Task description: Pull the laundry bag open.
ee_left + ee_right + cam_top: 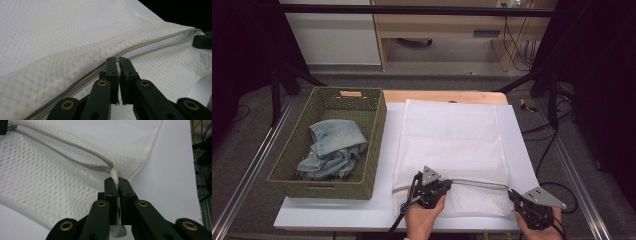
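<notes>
A white mesh laundry bag (pixel 452 135) lies flat on the white table cover, its grey zipper (pixel 479 184) running across near the front end. My left gripper (pixel 448 184) is shut on the small brass zipper pull (pixel 117 59), partway along the zipper; behind it the zipper stands parted (pixel 82 77). My right gripper (pixel 513 193) is shut on a white fabric tab (pixel 114 173) at the bag's right corner, where the zipper (pixel 75 147) ends. The mesh (pixel 45 177) is lifted slightly between the two grippers. A hand holds each gripper at the table's front edge.
A woven green basket (pixel 377 145) stands left of the bag with a crumpled pair of light blue jeans (pixel 334 147) inside. The white cover (pixel 337 212) reaches the front edge. A wooden table edge (pixel 442 96) shows behind the bag. Black frame posts and cables stand on the right.
</notes>
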